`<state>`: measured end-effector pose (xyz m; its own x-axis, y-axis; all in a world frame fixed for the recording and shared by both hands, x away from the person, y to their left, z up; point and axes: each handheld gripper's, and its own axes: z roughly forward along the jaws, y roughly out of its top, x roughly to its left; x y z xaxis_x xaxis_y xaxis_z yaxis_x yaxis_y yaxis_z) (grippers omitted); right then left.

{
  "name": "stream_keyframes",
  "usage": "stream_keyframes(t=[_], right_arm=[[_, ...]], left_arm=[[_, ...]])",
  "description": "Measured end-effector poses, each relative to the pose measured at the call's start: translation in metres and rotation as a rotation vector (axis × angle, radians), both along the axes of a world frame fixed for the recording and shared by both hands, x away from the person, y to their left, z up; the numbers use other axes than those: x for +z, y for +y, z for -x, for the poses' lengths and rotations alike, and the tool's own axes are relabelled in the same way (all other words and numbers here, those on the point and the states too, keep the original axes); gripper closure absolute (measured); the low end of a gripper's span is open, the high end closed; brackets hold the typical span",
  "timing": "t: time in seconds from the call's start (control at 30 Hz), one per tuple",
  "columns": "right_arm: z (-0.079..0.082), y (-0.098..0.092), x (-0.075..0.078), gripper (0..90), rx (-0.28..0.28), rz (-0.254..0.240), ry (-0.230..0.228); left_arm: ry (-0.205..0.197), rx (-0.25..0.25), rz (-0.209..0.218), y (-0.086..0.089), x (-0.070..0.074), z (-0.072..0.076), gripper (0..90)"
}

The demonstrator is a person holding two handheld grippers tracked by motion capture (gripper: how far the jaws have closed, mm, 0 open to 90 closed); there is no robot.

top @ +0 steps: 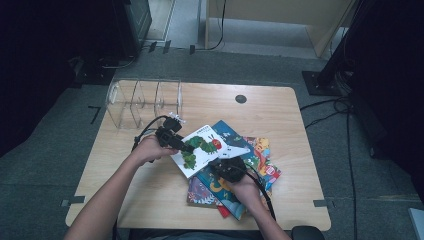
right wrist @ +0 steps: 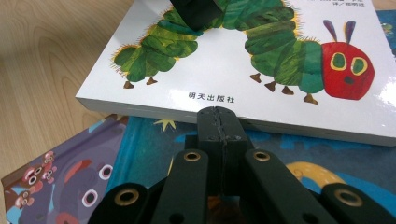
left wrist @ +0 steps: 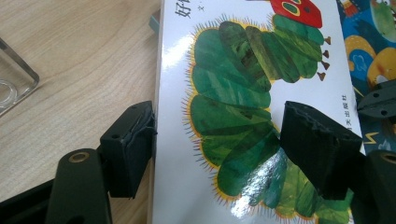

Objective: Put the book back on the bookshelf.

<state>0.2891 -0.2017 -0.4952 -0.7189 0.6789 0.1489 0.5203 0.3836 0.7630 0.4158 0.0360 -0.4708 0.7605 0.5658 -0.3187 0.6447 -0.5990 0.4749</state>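
1. The light wooden surface (top: 150, 200) carries everything, and near its middle, towards the person's right, sits a fanned stack of colourful picture books (top: 260, 160).
2. On top of that stack lies the white glossy picture book with a green caterpillar on its cover (top: 202, 150). It lies flat with one corner pointing towards the person.
3. At the far left of the surface stands a clear plastic divided rack (top: 142, 102), its upright slots bare as far as the high view lets me see. I judge the caterpillar book is meant for one of them, and the rack lies beyond the left hand.
4. The left gripper (top: 187, 148) comes in over the book's left edge. In the left gripper view the jaws stand wide apart and straddle that edge, one pad (left wrist: 133, 144) outside on the surface side, the other over the cover. Neither pad clearly presses, so nothing is gripped.
5. The right gripper (right wrist: 219, 121) has its jaws pressed together, holding nothing, their tips right at the book's near edge above the blue book below.
6. So the left jaws sit nearer a grasp: the edge runs between them.
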Motion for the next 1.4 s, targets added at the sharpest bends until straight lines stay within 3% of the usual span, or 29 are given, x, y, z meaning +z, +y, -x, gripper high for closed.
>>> stream_keyframes(t=[0.27,0.47,0.57,0.7,0.83,0.9,0.93,1.03,1.13,1.37,1.4], right_arm=[[-0.003,0.005,0.000,90.0,0.006,0.011,-0.011],[-0.001,0.005,0.000,90.0,0.016,0.024,-0.026],[-0.001,0.005,0.000,90.0,0.016,0.027,-0.030],[0.000,0.005,0.000,90.0,0.018,0.031,-0.034],[-0.001,0.005,0.000,90.0,0.018,0.030,-0.033],[-0.001,0.005,0.000,90.0,0.019,0.031,-0.034],[-0.001,0.004,0.000,90.0,0.019,0.032,-0.034],[-0.001,0.004,0.000,90.0,0.017,0.030,-0.031],[-0.001,0.004,0.000,90.0,0.015,0.031,-0.034],[-0.001,0.004,0.000,88.6,0.023,0.033,-0.038],[-0.001,0.003,0.000,88.3,0.024,0.036,-0.040]], left_arm=[[0.018,0.013,-0.056,-0.002,0.007,-0.002,28.3],[-0.048,0.021,-0.068,0.005,0.029,0.005,43.8],[-0.061,0.019,-0.083,0.006,0.039,0.009,47.1],[-0.064,0.034,-0.060,0.007,0.054,0.014,52.0],[-0.047,0.041,-0.047,0.007,0.064,0.016,55.7],[-0.009,0.040,-0.028,0.005,0.068,0.017,57.5],[-0.008,0.037,-0.024,0.004,0.070,0.019,59.3],[-0.019,0.040,-0.059,-0.001,0.077,0.021,63.0],[-0.022,0.038,-0.060,-0.005,0.081,0.024,64.3],[0.027,0.032,-0.058,-0.014,0.085,0.027,66.6],[0.014,0.028,-0.067,-0.017,0.086,0.030,66.5]])
